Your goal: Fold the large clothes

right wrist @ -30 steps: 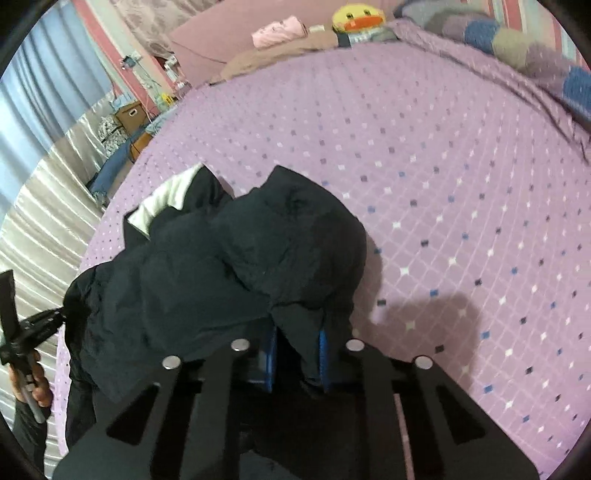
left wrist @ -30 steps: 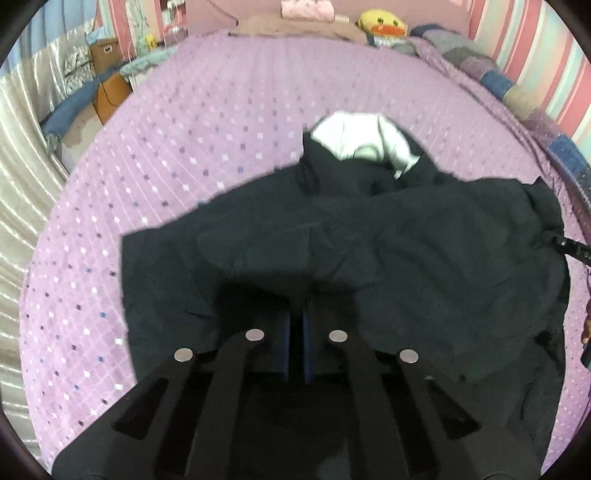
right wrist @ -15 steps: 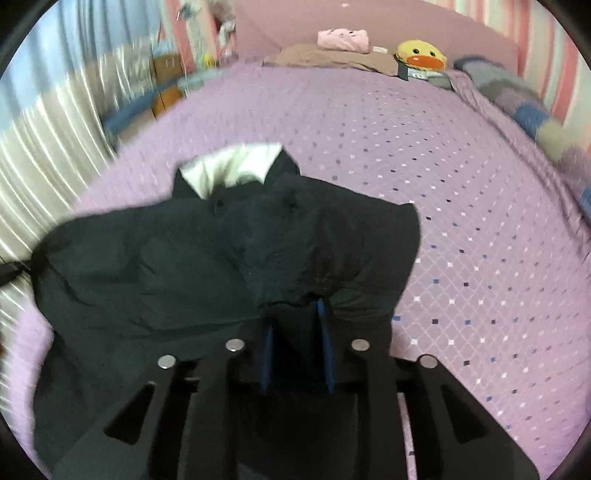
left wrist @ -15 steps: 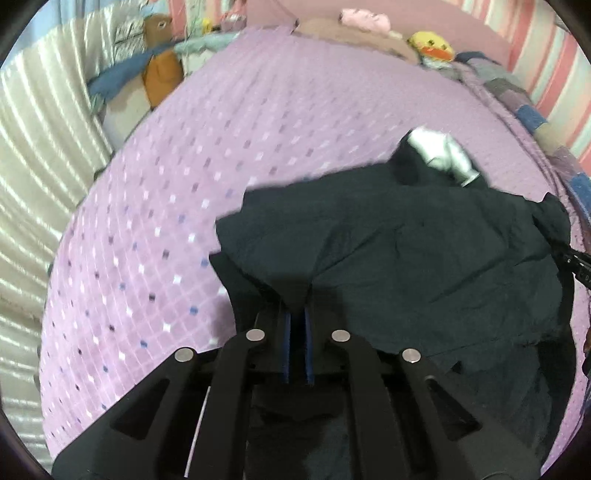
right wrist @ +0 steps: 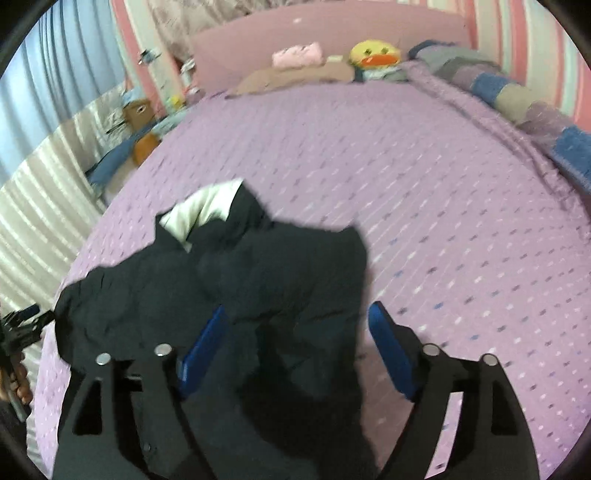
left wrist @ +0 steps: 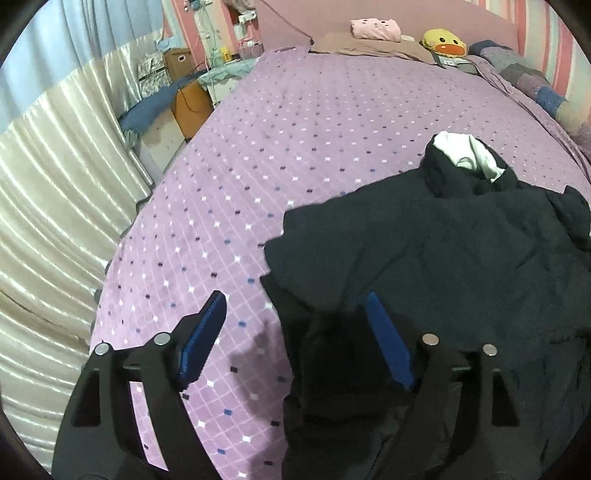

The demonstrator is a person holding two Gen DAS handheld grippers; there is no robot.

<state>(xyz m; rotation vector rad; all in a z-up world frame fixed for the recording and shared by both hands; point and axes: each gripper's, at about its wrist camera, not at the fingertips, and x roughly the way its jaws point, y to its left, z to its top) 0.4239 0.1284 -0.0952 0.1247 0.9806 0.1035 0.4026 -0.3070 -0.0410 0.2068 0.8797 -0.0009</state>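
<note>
A large black garment [left wrist: 443, 258] with a white lining at its collar [left wrist: 467, 153] lies crumpled on the purple bedspread [left wrist: 295, 129]. My left gripper [left wrist: 295, 314] is open above the garment's near left edge, and the cloth lies loose between its blue pads. In the right wrist view the same garment [right wrist: 258, 280] lies in front, its white collar [right wrist: 207, 208] at the far left. My right gripper [right wrist: 297, 325] is open over the garment's near right part. The left gripper's tips [right wrist: 26, 317] show at the left edge.
Pillows, a pink folded item [left wrist: 375, 29] and a yellow duck toy [left wrist: 443, 42] sit at the head of the bed. A patchwork blanket [right wrist: 517, 96] runs along the right side. Pale curtains [left wrist: 55, 184] and a cardboard box [left wrist: 177, 62] stand left of the bed.
Both grippers were shut on the black garment; both have opened and let it drop onto the bed. The cameras have tilted up slightly.
</note>
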